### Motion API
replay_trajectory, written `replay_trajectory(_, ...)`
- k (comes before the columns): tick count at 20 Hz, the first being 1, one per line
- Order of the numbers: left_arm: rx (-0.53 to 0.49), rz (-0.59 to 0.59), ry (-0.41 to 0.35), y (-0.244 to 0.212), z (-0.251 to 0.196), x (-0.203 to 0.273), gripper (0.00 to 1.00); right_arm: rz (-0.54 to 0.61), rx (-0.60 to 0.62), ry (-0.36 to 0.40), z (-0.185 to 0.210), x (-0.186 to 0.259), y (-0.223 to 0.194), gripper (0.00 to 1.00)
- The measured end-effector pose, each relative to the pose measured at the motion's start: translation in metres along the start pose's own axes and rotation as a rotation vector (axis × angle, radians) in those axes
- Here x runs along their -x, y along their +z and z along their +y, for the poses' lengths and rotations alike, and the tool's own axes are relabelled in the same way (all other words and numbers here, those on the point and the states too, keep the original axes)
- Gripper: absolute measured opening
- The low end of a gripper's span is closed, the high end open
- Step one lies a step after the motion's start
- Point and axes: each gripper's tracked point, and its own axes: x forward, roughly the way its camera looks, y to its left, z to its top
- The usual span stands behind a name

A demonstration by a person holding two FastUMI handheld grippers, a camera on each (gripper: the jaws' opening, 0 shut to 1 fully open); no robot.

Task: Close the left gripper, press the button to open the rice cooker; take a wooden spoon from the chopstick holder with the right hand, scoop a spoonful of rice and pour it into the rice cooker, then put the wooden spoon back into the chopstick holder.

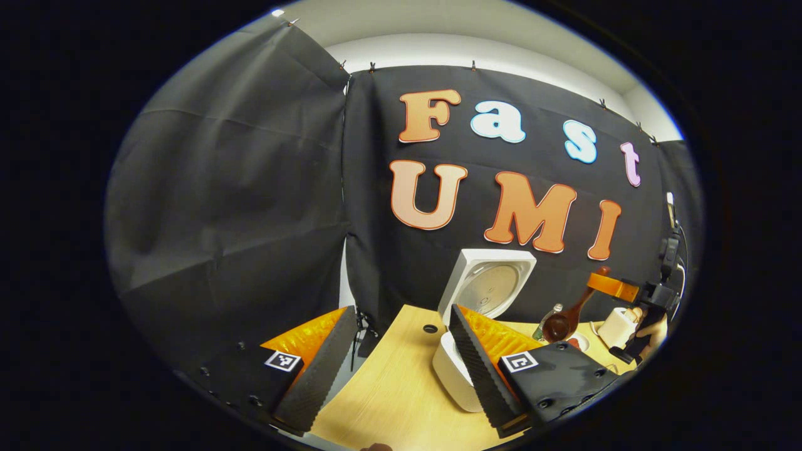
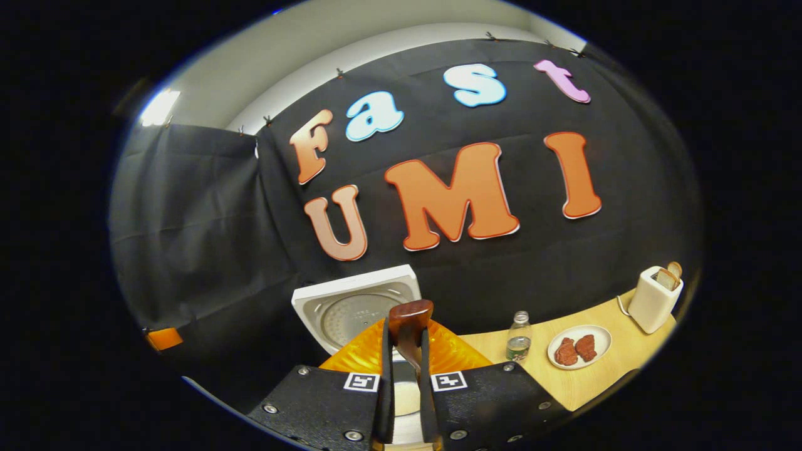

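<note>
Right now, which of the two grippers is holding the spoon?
The right gripper: its fingers pinch the wooden spoon, while the left gripper stands open and empty.

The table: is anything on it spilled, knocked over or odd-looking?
Nothing stands out. The rice cooker stands with its lid up, as the task needs. The wooden spoon is clamped in the right gripper. The bottle, plate and toaster all sit upright on the table, with no spill that I can see.

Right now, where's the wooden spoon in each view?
Left gripper view: wooden spoon at right, held by the right gripper, bowl down.
Right gripper view: wooden spoon bottom centre, clamped between the right gripper's fingers.
Shared landmark: open rice cooker lid.
</note>
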Motion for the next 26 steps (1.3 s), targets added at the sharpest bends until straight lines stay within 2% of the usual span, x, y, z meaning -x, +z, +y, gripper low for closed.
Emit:
replay_trajectory(6,0.005,-0.035,-0.043,0.011,-0.047,-0.005,1.0,-0.025,-0.09,-0.131,-0.114,0.068,0.01,0.16)
replay_trajectory(11,-0.002,-0.049,-0.036,0.02,-0.071,-0.003,1.0,-0.042,-0.132,-0.264,-0.219,0.129,0.013,0.16)
replay_trajectory(14,-0.021,-0.081,-0.001,0.033,-0.074,0.004,1.0,-0.031,-0.178,-0.309,-0.265,0.158,0.001,0.16)
replay_trajectory(20,-0.061,-0.097,0.088,0.035,-0.079,0.019,1.0,0.031,-0.26,-0.354,-0.325,0.186,-0.045,0.16)
replay_trajectory(26,-0.064,-0.111,0.12,0.036,-0.095,0.027,0.99,0.114,-0.369,-0.363,-0.36,0.177,-0.104,0.16)
